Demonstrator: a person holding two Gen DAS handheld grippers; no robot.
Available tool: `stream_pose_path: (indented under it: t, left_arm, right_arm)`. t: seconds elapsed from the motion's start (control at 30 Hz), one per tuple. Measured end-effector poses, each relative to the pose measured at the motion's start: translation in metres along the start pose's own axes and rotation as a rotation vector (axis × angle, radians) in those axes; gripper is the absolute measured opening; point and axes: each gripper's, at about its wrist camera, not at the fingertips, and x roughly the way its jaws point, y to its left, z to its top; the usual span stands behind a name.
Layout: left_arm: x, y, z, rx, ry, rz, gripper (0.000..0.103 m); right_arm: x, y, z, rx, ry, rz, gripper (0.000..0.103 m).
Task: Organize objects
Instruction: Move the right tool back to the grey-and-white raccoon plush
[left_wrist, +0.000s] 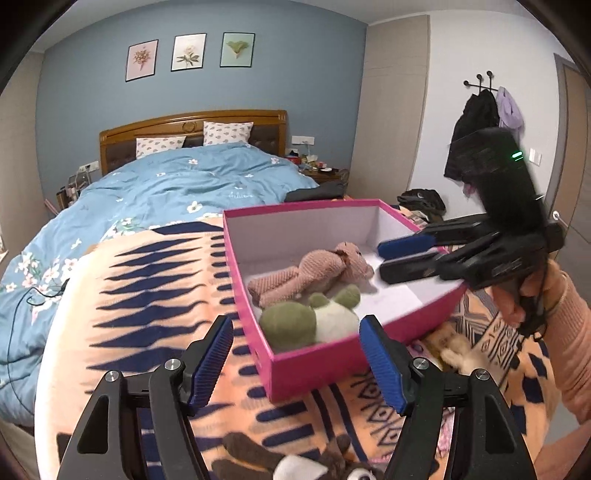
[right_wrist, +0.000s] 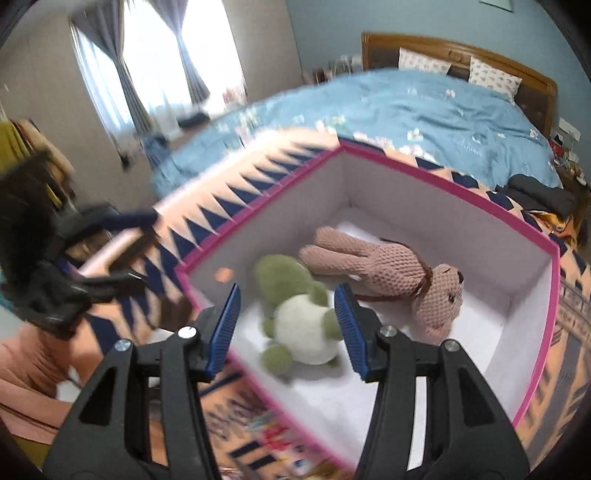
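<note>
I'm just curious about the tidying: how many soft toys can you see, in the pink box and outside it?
In the pink box: 2, a pink knitted bear and a green and white turtle.
On the blanket outside it: 2, a brown and white plush and a cream plush.
Total: 4

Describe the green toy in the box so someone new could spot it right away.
On the bed's patterned blanket sits a pink box. Two plush toys lie inside. The green toy is the rounded one with a white belly, beside the long knitted pink bear.
</note>
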Motion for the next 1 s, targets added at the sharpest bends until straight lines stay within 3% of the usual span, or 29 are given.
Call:
stream_pose_path:
  t: [0.13,0.33,0.63,0.87,1.0]
  left_arm:
    - [-0.005,-0.003,-0.022,-0.015,0.032,-0.037,0.073]
    - [-0.005,-0.001,-0.056,-0.071,0.078,-0.051,0.073]
    - [-0.007,0.003,-0.085,-0.120,0.126,-0.044,0.073]
    - [-0.003,0.004,-0.094,-0.137,0.142,-0.035,0.073]
    - [-0.001,0.005,-0.096,-0.144,0.147,-0.038,0.073]
  right_arm:
    - [-0.030,0.030,-0.024,0.010,-0.108,0.058,0.055]
    - [-0.033,0.068,-0.071,0.011,-0.124,0.113,0.055]
    - [0.022,0.094,-0.129,0.150,0.040,0.260,0.057]
    - [0.048,0.110,-0.145,0.149,0.115,0.264,0.057]
    - [0.057,0.110,-0.152,0.202,0.113,0.258,0.067]
